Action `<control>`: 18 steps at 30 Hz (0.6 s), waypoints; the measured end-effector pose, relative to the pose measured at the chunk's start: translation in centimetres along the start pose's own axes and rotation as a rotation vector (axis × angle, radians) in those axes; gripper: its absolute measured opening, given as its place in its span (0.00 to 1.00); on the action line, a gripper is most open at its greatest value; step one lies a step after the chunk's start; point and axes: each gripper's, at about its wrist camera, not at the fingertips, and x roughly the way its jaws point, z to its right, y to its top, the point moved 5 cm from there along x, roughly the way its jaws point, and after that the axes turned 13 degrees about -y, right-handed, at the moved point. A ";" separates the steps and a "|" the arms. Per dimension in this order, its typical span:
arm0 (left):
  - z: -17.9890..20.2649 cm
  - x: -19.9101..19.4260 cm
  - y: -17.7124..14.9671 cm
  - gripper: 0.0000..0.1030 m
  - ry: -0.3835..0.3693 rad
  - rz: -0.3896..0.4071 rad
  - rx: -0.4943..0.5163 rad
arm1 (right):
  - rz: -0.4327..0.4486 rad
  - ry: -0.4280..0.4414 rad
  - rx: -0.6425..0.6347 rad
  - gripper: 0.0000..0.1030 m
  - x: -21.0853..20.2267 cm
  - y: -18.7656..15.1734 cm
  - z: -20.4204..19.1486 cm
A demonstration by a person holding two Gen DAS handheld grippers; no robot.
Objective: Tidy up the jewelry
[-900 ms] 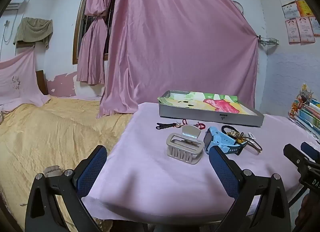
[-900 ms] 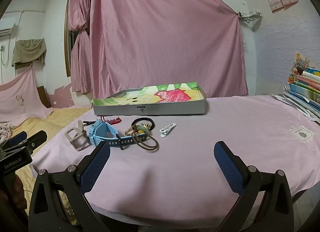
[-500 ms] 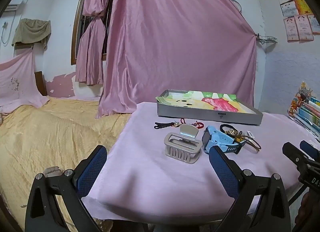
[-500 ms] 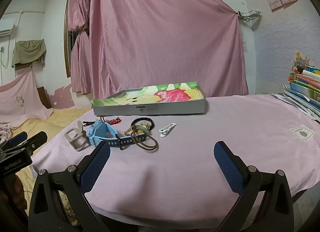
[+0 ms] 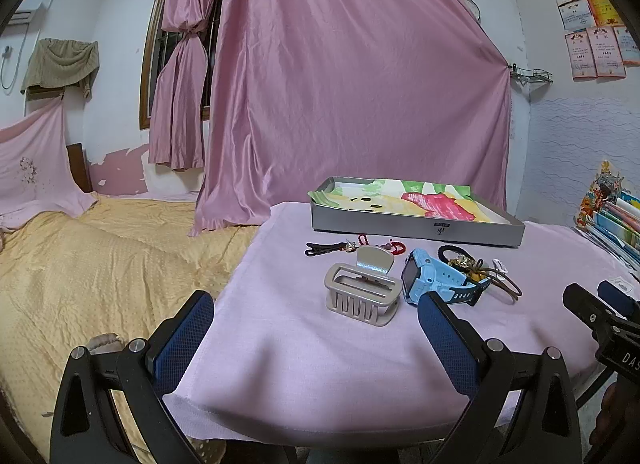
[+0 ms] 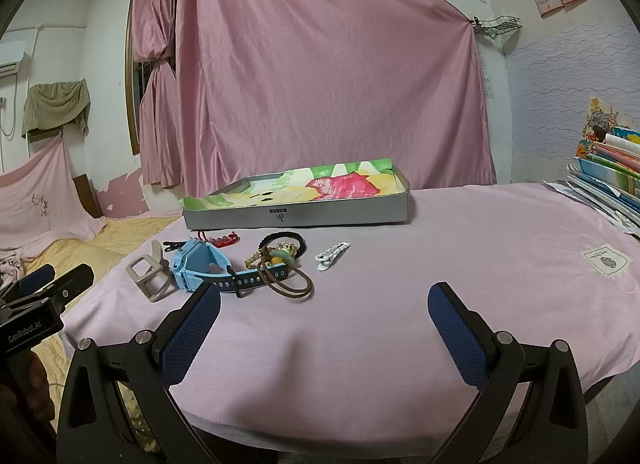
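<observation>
Jewelry laid out in a loose cluster on pink tablecloth (image 6: 460,264), just in front of grey tray (image 6: 296,218) lined with a colourful sheet. Beige claw hair clip (image 5: 362,292) nearest left gripper (image 5: 316,338); blue watch (image 5: 436,278) touching its right side. Black hair tie (image 6: 282,242), brown cord loops (image 6: 288,282) and beaded charm piled beside watch strap. White chain clip (image 6: 332,256) slightly apart. Red bead string (image 5: 380,244) and black hair pin (image 5: 324,249) close to tray wall. Right gripper (image 6: 324,324) above bare cloth. Both grippers spread fully wide, holding nothing.
</observation>
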 end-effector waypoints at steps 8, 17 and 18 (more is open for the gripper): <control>0.0 0.0 0.1 0.99 -0.002 -0.002 0.001 | 0.002 0.000 0.001 0.99 -0.2 0.1 0.1; 0.1 0.0 0.1 0.99 -0.002 -0.003 0.001 | 0.002 0.000 0.002 0.99 -0.2 0.1 0.1; 0.0 0.0 0.1 0.99 -0.001 -0.003 0.002 | 0.002 0.000 0.002 0.99 -0.2 0.1 0.1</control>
